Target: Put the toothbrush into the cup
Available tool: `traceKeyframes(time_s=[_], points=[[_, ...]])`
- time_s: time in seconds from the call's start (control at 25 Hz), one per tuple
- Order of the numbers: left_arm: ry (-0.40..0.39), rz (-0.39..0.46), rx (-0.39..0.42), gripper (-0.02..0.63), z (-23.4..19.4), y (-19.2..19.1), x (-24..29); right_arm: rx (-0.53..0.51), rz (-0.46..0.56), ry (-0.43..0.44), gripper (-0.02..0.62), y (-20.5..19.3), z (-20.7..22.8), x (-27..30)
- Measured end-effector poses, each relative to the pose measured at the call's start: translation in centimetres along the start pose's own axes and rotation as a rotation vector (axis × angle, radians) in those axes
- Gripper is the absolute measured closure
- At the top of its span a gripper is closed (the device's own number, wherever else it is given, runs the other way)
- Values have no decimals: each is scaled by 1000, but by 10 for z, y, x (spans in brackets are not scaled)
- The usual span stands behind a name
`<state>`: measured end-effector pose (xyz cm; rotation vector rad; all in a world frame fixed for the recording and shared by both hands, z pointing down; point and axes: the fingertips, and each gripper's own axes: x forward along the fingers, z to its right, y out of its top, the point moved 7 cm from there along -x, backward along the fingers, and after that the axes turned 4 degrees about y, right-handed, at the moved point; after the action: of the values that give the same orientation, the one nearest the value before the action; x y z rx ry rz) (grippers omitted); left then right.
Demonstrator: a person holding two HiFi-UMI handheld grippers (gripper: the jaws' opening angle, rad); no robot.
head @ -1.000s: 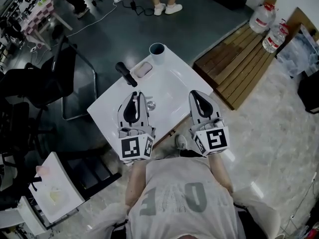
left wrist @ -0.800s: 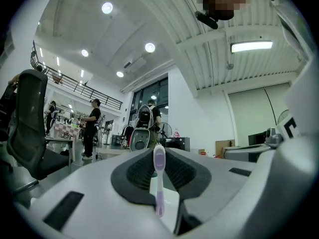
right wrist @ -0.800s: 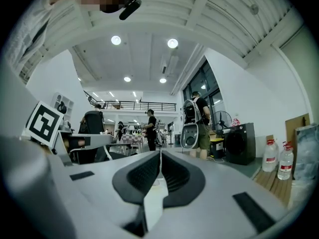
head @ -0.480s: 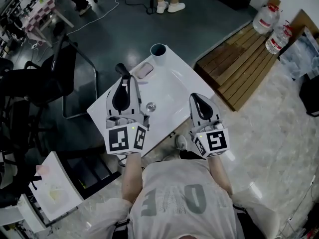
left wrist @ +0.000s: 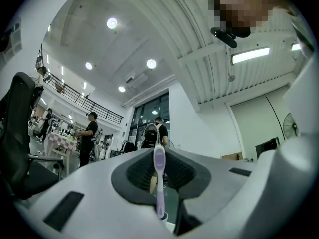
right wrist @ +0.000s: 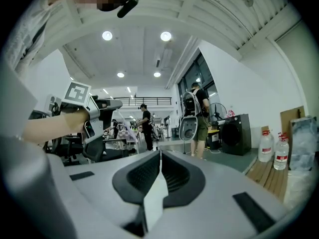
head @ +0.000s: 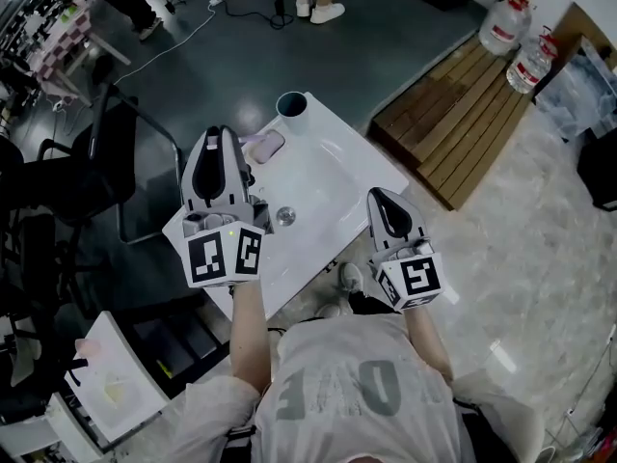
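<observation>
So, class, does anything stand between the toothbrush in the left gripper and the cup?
Nothing visible blocks it. The left gripper holds the toothbrush short of the cup. Only a flat pinkish case lies low on the table between them, likely beneath the path.

The head view looks steeply down onto the worktop (head: 328, 177). The camera on the left tongs (head: 218, 135) tilts up toward the ceiling (left wrist: 124, 44); the one on the right tongs (head: 379, 195) faces level. The head view and the right gripper view share the left tongs.
</observation>
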<state>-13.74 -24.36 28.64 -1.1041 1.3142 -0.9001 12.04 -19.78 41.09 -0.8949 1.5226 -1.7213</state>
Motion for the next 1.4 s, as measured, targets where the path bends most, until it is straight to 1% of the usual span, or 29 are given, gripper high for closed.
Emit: traceKeyframes(time_s=[0.12,0.2,0.28,0.4,0.44,0.56,0.68,0.8,1.04,1.24,1.4], points=[[6,-20,82,534,5,4,-6,4,-7,4,563,-3,4,-1],[4,-25,132,534,7,14,-13,8,-13,14,563,-4,5,0],[12,-13,171,534,8,32,-24,9,-16,34,563,-3,3,1],[37,-12,264,534,8,69,-37,8,-10,75,563,-1,-8,4],[32,0,273,534,9,83,-38,9,-6,89,563,0,-14,5],[-4,63,221,534,7,110,-34,5,1,130,563,0,-36,9],[-39,70,203,534,8,111,-25,-11,7,155,563,1,-56,13],[-79,60,168,532,13,103,-14,-29,6,158,563,2,-62,12],[-129,61,139,532,27,89,17,-25,-6,100,563,-2,-44,6],[-153,71,135,534,37,81,47,-12,-14,49,563,-5,-21,4],[-169,59,134,534,42,68,75,-2,-30,26,563,-9,-8,8]])
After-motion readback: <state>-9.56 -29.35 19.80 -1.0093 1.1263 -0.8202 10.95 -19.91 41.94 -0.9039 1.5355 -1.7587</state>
